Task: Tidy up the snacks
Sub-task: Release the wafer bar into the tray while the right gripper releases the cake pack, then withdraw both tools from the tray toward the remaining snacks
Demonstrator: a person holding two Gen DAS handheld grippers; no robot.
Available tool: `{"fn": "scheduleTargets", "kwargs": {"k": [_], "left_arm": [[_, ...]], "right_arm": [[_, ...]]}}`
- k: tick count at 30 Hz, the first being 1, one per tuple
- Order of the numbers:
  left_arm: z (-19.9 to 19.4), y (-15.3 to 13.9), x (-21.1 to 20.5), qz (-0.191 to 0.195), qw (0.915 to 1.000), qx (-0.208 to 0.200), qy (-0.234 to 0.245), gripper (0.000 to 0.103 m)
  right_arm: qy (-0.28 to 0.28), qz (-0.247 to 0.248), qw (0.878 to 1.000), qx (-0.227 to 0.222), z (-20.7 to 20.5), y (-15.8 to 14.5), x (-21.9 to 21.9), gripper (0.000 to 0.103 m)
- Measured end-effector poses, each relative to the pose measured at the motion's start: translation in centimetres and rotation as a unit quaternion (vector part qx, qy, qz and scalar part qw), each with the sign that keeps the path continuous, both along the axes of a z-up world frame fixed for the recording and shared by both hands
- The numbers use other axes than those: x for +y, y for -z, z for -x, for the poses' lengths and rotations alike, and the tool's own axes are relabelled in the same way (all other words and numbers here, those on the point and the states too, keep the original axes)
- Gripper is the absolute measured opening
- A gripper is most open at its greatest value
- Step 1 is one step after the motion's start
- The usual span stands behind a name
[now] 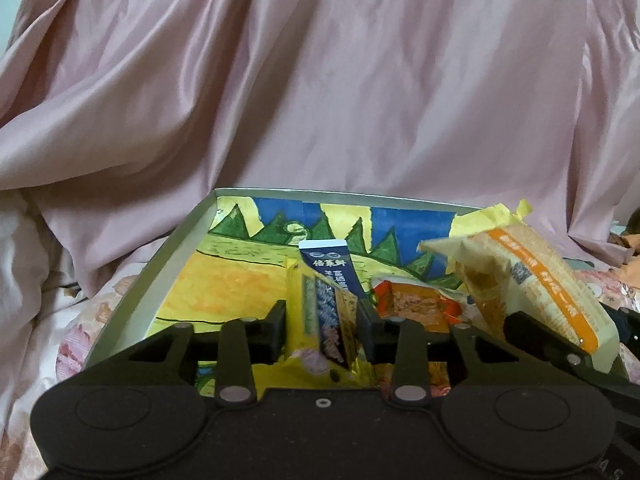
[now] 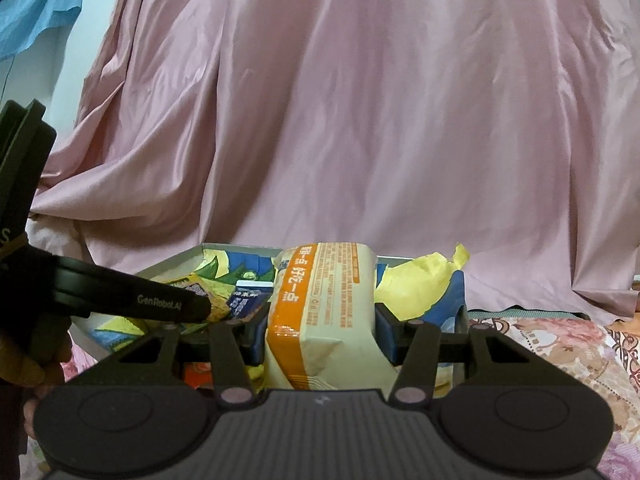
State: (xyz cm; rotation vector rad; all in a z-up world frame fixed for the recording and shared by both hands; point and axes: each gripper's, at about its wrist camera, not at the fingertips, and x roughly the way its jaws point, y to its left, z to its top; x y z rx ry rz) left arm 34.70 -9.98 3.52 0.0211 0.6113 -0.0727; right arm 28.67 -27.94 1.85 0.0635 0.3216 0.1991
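Note:
A grey-rimmed tray (image 1: 176, 248) with a painted yellow, green and blue liner lies on the bedding. My left gripper (image 1: 324, 316) is over the tray's near side. It is shut on an upright yellow and navy snack packet (image 1: 328, 280), and both pads press its sides. My right gripper (image 2: 320, 328) is shut on a cream and orange packet (image 2: 320, 304), held upright over the tray's (image 2: 232, 246) right part. The left wrist view shows that cream packet (image 1: 532, 280) tilted at the right. An orange snack packet (image 1: 416, 304) lies flat in the tray between the two.
Pink satin cloth (image 1: 320, 80) hangs right behind the tray. Floral bedding (image 2: 560, 352) spreads to the right and left. Crumpled yellow paper (image 2: 420, 280) sticks up at the tray's far right corner. A person's hand (image 2: 24, 360) holds the left tool. Blue cloth (image 2: 36, 4) hangs upper left.

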Motion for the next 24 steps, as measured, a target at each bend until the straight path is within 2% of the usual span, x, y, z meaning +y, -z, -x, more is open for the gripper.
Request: {"fn": "scheduleTargets", "kwargs": {"k": [2, 8, 10, 15, 18, 24], "left_arm": [[0.1, 0.0, 0.3, 0.005, 0.9999, 0.000, -0.010, 0.047], [0.5, -0.2, 1.3, 0.021, 0.9992, 0.000, -0.035, 0.069], [0.8, -0.5, 1.6, 0.028, 0.9987, -0.003, -0.043, 0.080], [1.9, -1.6, 2.7, 0.044, 0.9971, -0.018, -0.059, 0.097], [2.8, -2.3, 3.2, 0.045, 0.9961, -0.034, -0.068, 0.102], [4.9, -3.6, 4.0, 0.048, 0.9939, -0.063, -0.077, 0.102]], "right_arm": [[0.000, 0.004, 1.000, 0.001, -0.1, 0.0, 0.1, 0.057], [0.003, 0.005, 1.000, -0.001, -0.1, 0.0, 0.2, 0.063], [0.004, 0.005, 1.000, -0.001, -0.1, -0.1, 0.2, 0.068], [0.005, -0.002, 1.000, -0.008, 0.3, -0.3, 0.1, 0.083], [0.006, -0.006, 1.000, -0.018, 0.8, -0.8, -0.1, 0.088], [0.010, -0.009, 0.999, -0.037, 1.9, -1.7, -0.1, 0.097]]}}
